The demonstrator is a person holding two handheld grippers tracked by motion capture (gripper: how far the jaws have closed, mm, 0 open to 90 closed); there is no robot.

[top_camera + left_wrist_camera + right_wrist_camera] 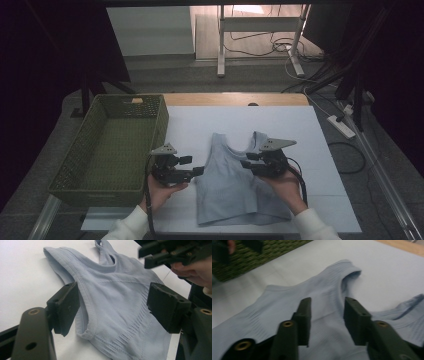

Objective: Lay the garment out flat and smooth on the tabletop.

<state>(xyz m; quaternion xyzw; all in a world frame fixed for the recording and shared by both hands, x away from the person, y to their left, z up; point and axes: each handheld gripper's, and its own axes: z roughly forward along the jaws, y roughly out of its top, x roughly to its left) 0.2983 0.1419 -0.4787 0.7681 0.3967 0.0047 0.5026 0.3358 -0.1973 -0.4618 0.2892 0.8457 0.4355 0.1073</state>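
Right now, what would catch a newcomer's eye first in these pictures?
A pale blue tank top lies flat in the middle of the white table. A hand-held gripper flanks it on each side, the left one at its edge, the right one over its strap area, both with jaws apart. A green woven basket sits to the left.

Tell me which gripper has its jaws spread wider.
The left gripper: its jaws gape beside the tank top, while the right gripper shows a narrower gap.
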